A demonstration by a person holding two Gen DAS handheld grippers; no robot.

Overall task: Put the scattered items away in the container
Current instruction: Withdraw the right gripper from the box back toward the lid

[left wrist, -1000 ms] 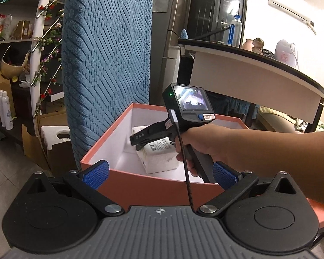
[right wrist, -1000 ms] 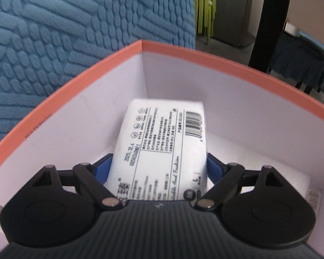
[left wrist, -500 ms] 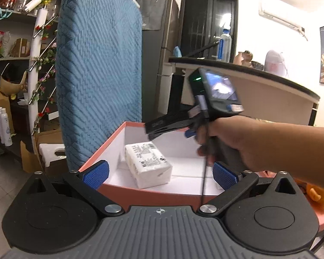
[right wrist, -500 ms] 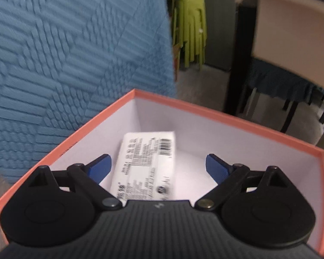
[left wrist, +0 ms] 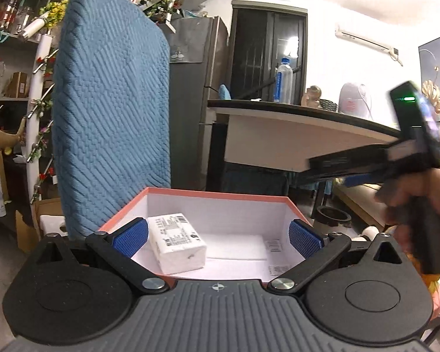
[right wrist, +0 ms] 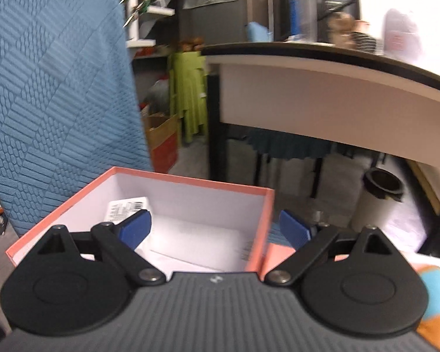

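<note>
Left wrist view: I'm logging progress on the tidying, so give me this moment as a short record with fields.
container: orange box with white inside, open top
inside box: one white tissue pack, lying near the left wall
left gripper: open, empty, in front of the box
right gripper: open, empty, held up right of the box
behind box: blue chair back
still outside: something orange and blue at lower right of the right wrist view, blurred

Blue quilted chair back at left, water bottle on curved counter upper right, green stools centre.
</note>
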